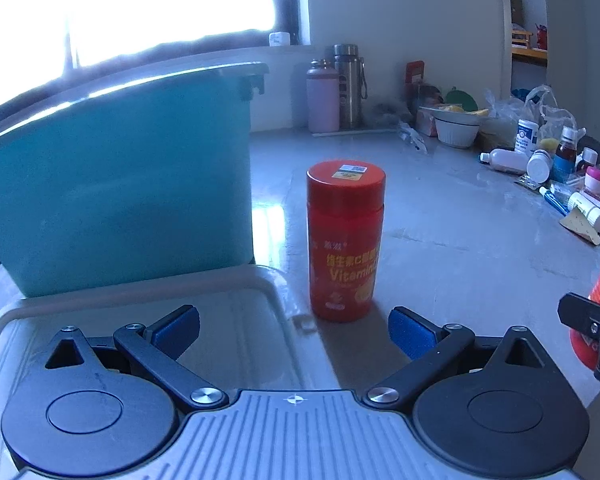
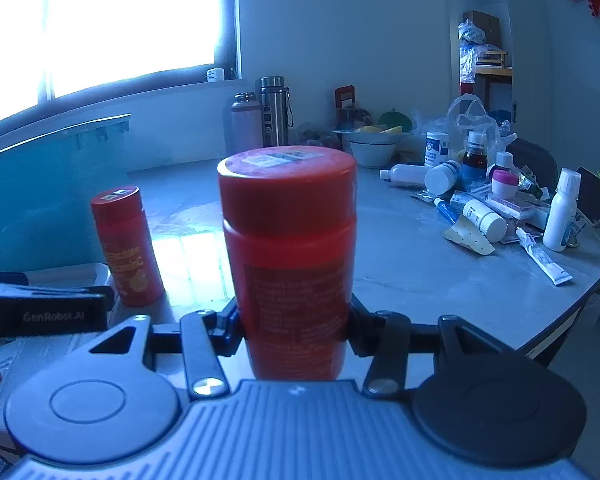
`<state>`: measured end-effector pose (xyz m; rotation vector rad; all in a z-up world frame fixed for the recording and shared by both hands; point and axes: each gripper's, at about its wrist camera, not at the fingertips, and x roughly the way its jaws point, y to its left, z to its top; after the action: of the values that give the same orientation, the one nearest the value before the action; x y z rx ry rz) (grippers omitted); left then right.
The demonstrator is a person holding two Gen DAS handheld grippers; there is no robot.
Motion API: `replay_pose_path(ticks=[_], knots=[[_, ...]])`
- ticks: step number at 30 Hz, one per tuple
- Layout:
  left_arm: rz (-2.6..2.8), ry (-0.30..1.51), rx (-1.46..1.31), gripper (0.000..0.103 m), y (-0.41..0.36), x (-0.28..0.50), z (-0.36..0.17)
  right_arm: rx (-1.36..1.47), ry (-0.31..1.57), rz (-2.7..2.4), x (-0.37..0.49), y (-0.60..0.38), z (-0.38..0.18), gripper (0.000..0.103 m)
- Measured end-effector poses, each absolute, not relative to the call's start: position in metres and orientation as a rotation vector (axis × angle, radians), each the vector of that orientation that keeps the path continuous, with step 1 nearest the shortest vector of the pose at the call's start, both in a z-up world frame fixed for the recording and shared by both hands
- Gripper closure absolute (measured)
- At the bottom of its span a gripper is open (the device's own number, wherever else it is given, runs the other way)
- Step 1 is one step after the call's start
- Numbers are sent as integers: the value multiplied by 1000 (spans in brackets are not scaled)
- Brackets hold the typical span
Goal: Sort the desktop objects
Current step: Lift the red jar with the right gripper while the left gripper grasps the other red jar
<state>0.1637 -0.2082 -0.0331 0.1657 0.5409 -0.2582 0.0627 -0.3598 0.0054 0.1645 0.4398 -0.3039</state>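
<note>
Right claw (image 2: 296,332) pinches an upright red bottle (image 2: 290,248). Left claw (image 1: 294,332) spread wide, empty. Second red bottle (image 1: 346,240) stands on the bench (image 1: 460,240) at its 12 o'clock, untouched.

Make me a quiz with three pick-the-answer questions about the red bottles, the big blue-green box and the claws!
1. Where does the free-standing red plastic vitamin bottle stand?
A. inside the box
B. on the grey table, right of the teal plastic box
C. on the windowsill

2. How many red bottles with red lids are there?
A. one
B. two
C. four

3. What is the right claw doing?
A. gripping a red bottle
B. hanging open with nothing in it
C. holding a white bottle

Answers: 1 B, it stands upright on the tabletop beside the box. 2 B, one stands on the table, one is in the right claw. 3 A, its pads press the bottle's sides, while the left claw stands open.
</note>
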Motion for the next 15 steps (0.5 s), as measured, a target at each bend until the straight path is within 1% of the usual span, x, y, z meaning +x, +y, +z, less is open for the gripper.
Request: replay_pose_path(ticks=[15], knots=[[-270,560,172,1,-239,196,-39,179,453,-299,74,-378,-3,53]])
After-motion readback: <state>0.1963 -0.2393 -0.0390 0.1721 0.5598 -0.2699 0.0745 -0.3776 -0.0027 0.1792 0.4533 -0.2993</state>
